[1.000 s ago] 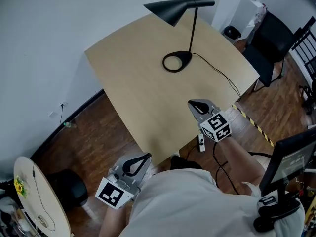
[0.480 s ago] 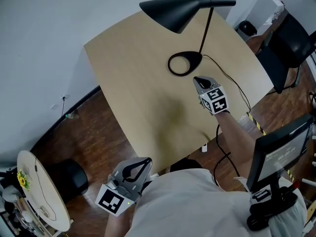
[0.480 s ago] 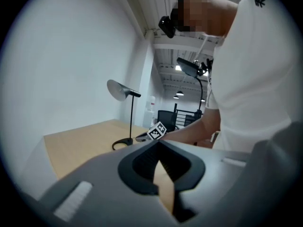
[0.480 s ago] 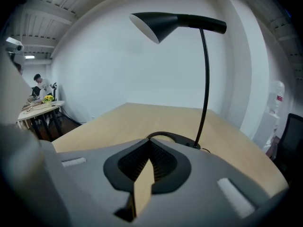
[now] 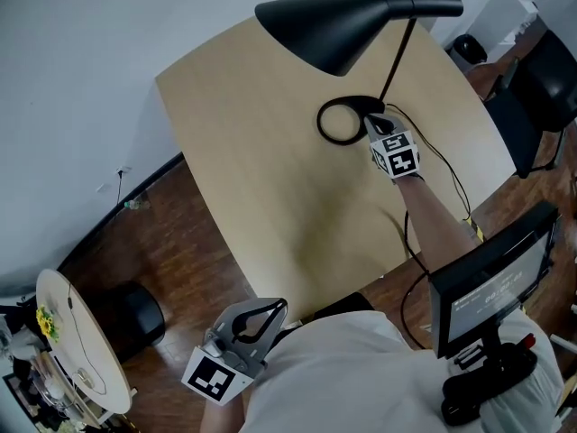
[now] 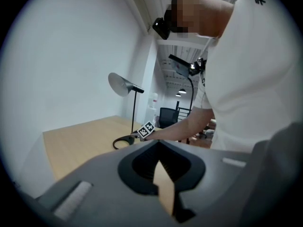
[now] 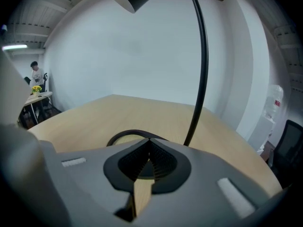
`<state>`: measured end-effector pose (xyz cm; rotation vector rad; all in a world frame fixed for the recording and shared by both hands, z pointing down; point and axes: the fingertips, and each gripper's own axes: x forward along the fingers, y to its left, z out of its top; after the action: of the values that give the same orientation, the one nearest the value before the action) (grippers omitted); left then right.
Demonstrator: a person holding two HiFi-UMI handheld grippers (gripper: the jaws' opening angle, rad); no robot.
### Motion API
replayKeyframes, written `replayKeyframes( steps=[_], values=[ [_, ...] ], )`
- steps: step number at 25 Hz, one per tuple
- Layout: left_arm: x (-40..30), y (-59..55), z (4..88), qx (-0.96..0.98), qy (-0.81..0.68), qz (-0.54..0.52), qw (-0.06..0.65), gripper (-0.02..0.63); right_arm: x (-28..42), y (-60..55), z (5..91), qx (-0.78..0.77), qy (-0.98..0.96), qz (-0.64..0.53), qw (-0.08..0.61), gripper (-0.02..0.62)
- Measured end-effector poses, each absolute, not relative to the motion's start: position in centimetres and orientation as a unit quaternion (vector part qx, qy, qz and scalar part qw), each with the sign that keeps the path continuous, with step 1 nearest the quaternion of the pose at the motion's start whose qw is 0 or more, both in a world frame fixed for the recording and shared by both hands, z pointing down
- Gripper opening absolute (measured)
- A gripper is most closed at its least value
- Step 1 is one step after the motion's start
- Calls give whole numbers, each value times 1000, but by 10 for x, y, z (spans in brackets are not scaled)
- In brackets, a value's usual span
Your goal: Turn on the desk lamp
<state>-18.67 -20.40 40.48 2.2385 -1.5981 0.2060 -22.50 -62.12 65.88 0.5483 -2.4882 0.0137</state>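
Print on the monitor (image 5: 491,282) is too blurred to read.

Your light wooden table (image 5: 261,170) fills the middle of the head view, one corner pointing to the upper left of the frame and its rounded near edge at lower centre. A black desk lamp (image 5: 343,25) stands on it at upper right, resting on a flat ring-shaped base (image 5: 339,120) through which the tabletop shows. A thin stem (image 5: 402,48) rises from the ring's right side to the cone shade. A black cord (image 5: 453,177) trails from the base across the wood toward the table's right edge. In your right gripper view, the same ring lies flat on the wood, low in the frame.
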Motion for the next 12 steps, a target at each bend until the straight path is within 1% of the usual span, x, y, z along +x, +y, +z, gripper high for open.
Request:
replayKeyframes(
  steps=[5, 12],
  values=[
    [-177, -202, 403, 793, -569, 70, 206, 17, -223, -645, 658, 224, -927, 3, 301, 3],
    [-198, -213, 421, 784, -574, 72, 225, 17, -246, -669, 692, 227, -916, -2, 330, 3]
  ],
)
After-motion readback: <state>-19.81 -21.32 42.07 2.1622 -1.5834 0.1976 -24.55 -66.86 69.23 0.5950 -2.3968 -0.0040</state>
